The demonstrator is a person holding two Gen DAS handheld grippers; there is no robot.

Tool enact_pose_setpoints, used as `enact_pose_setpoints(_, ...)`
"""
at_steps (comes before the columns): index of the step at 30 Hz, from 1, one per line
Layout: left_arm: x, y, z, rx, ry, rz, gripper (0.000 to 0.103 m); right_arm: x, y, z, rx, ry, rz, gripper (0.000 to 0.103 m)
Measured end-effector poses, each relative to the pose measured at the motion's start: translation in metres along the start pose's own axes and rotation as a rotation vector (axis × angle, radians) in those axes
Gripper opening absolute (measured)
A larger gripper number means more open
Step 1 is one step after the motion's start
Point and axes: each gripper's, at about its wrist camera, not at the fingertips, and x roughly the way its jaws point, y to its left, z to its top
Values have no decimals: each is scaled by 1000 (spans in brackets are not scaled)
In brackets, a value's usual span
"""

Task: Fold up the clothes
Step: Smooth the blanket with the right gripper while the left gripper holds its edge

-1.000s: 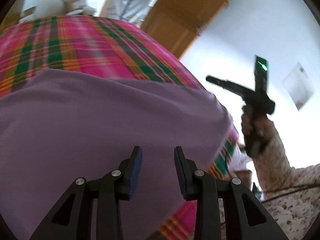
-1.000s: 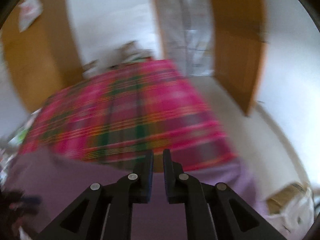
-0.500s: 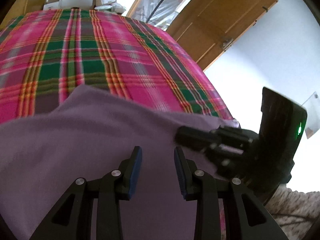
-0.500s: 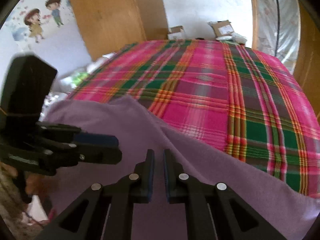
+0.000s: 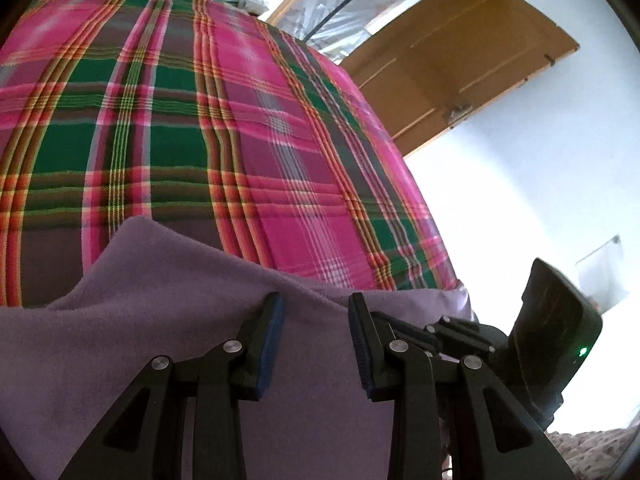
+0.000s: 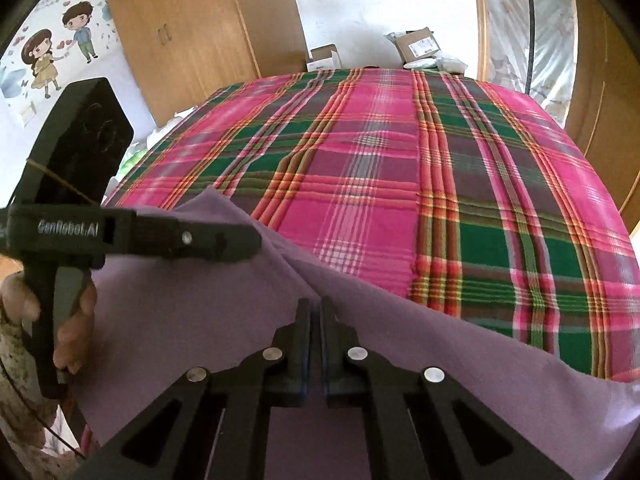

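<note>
A purple cloth (image 5: pixel 168 344) lies spread over the near end of a bed with a pink and green plaid cover (image 5: pixel 248 128). My left gripper (image 5: pixel 315 308) hangs open just above the cloth, close to its far edge, with nothing between its pads. My right gripper (image 6: pixel 316 308) is shut, and its tips rest at a raised fold ridge of the purple cloth (image 6: pixel 400 360). In the right wrist view the left gripper (image 6: pixel 256 242) reaches in from the left, held by a hand (image 6: pixel 72 344). The right gripper's black housing (image 5: pixel 556 344) shows low right in the left wrist view.
Cardboard boxes (image 6: pixel 416 46) stand beyond the far end of the bed. A wooden wardrobe (image 6: pixel 200 32) is at the back left and a wooden door (image 5: pixel 460 64) to the right. A plastic-covered frame (image 6: pixel 524 28) leans near the door.
The right gripper came down from the air to the cloth beside the left one, staying shut. The left gripper moved forward over the cloth towards its far edge, still open.
</note>
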Motion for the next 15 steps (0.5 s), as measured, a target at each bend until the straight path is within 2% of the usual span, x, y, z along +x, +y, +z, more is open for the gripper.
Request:
enact_pose_setpoints(10, -9, 1, -1, 1, -25, 28, 34, -23, -14, -25, 34, 0, -48, 6)
enact_pose_setpoints(15, -29, -6, -9, 18, -67, 89, 34, -48, -25, -43, 74, -25, -145, 10)
